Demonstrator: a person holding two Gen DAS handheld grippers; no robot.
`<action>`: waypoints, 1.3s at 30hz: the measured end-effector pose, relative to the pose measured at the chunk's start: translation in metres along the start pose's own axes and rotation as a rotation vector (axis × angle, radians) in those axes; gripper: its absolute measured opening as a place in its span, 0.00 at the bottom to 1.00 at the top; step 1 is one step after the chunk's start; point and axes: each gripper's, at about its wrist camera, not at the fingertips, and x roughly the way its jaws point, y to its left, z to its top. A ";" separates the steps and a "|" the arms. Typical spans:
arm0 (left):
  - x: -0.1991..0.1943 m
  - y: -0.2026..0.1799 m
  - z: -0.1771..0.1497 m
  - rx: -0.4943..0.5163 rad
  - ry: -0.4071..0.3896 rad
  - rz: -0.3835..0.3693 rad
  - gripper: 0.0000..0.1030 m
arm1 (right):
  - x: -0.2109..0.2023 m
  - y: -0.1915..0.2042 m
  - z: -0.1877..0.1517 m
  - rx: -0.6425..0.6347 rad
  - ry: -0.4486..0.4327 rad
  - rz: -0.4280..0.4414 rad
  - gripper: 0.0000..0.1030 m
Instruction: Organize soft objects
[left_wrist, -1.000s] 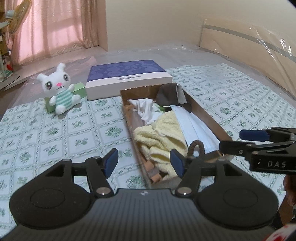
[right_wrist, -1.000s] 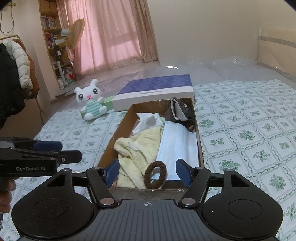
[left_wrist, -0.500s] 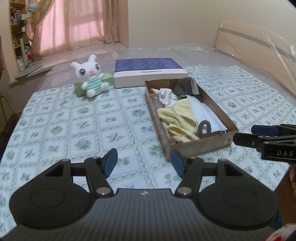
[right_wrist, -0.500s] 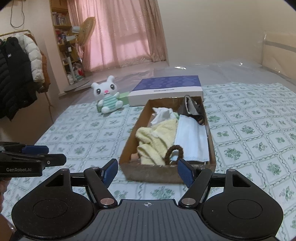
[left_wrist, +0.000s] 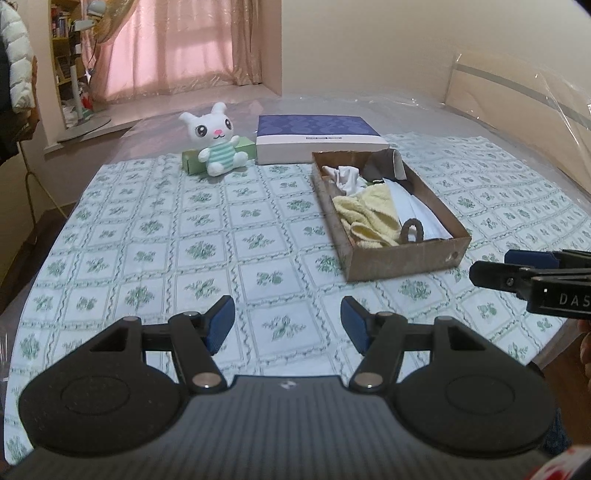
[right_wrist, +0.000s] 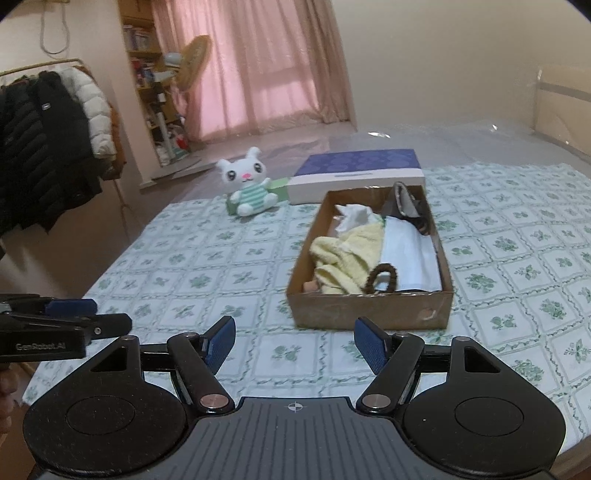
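A brown cardboard box (left_wrist: 402, 256) (right_wrist: 369, 310) sits on the patterned bedspread, filled with a yellow towel (left_wrist: 369, 218) (right_wrist: 347, 258), a white folded cloth (right_wrist: 410, 254), a white rag (left_wrist: 345, 177), a dark grey cloth (right_wrist: 404, 201) and a brown hair tie (left_wrist: 412, 232) (right_wrist: 382, 277) leaning at its near end. My left gripper (left_wrist: 288, 325) hovers open and empty over the bedspread, left of the box. My right gripper (right_wrist: 295, 341) is open and empty too, just short of the box's near wall. A white plush rabbit (left_wrist: 216, 142) (right_wrist: 251, 184) sits far back.
A flat purple-topped box (left_wrist: 321, 142) (right_wrist: 360, 173) and a green block (left_wrist: 221, 155) lie behind the cardboard box. The bed's near edge runs close under both grippers. A coat rack with jackets (right_wrist: 48, 133), a fan and shelves stand off the left side.
Both grippers have drawn back from the cardboard box toward the bed's near edge, so the box looks smaller and farther away. Both stayed open and empty.
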 end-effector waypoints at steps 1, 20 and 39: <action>-0.003 0.001 -0.004 -0.008 0.002 -0.001 0.59 | -0.001 0.003 -0.002 -0.004 0.000 -0.002 0.69; -0.027 0.021 -0.057 -0.085 0.044 0.053 0.59 | 0.014 0.037 -0.040 -0.020 0.125 0.036 0.69; -0.011 0.018 -0.071 -0.077 0.098 0.051 0.59 | 0.034 0.043 -0.062 -0.016 0.205 0.048 0.69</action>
